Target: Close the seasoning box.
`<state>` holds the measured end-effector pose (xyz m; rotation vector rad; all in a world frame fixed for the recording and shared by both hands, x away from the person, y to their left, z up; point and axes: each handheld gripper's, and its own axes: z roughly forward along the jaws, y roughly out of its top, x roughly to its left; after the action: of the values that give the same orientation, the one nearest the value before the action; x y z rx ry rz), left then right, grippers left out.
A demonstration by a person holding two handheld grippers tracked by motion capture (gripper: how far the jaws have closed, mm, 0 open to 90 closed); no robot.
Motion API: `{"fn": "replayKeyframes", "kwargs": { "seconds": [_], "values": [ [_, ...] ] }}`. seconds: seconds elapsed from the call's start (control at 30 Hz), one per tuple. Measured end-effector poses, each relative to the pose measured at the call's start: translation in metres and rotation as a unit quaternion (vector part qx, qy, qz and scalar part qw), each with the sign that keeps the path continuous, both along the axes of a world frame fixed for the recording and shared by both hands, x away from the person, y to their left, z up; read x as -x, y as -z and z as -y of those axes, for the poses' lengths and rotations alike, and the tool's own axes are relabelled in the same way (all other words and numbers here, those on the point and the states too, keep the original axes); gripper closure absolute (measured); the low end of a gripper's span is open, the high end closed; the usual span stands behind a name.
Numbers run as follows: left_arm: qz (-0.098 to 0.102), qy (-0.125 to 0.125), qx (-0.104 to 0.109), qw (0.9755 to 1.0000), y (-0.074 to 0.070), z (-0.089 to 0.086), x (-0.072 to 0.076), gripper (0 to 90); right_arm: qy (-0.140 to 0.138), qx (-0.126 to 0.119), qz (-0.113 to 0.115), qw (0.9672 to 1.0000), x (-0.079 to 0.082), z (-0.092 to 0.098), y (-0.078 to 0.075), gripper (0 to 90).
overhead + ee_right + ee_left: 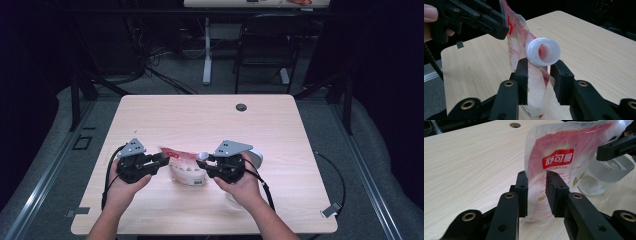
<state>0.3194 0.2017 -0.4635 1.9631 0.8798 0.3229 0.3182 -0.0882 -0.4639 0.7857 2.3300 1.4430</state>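
Observation:
A clear and red spouted pouch (185, 169) with a white screw cap (544, 51) is upright between my two grippers at the near middle of the wooden table (210, 120). In the left gripper view the pouch (559, 152) shows its red label, and my left gripper (536, 190) has its pads pressed on the pouch's lower edge. My right gripper (539, 75) pinches the pouch (516, 45) just below the cap. In the high view the left gripper (164, 161) comes from the left and the right gripper (206, 162) from the right.
A clear glass jar (609, 172) with white grains at its bottom stands behind the pouch, near the right hand (255, 157). A cable hole (241, 107) is at the table's far side. A chair (265, 45) stands beyond the table.

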Motion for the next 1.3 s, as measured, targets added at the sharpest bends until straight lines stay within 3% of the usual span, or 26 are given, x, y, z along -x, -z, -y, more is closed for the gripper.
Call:
{"fn": "replayKeyframes", "kwargs": {
  "seconds": [0.3,0.97,1.17,1.3],
  "values": [
    [-0.013,0.009,0.008,0.9998,-0.002,0.000,0.005,78.6,-0.007,0.007,0.004,0.9999,0.004,0.001,-0.002,70.7],
    [-0.005,0.053,0.000,0.9986,-0.003,0.019,0.022,86.3,-0.015,0.025,0.024,0.9993,0.021,0.024,-0.005,72.2],
    [-0.020,0.076,0.019,0.9967,-0.003,0.017,0.023,85.4,-0.020,0.018,0.021,0.9994,0.025,0.031,-0.001,68.4],
    [-0.018,0.080,0.015,0.9965,-0.004,0.017,0.025,83.9,-0.026,0.013,0.011,0.9995,0.026,0.033,-0.003,64.0]
  ]
}}
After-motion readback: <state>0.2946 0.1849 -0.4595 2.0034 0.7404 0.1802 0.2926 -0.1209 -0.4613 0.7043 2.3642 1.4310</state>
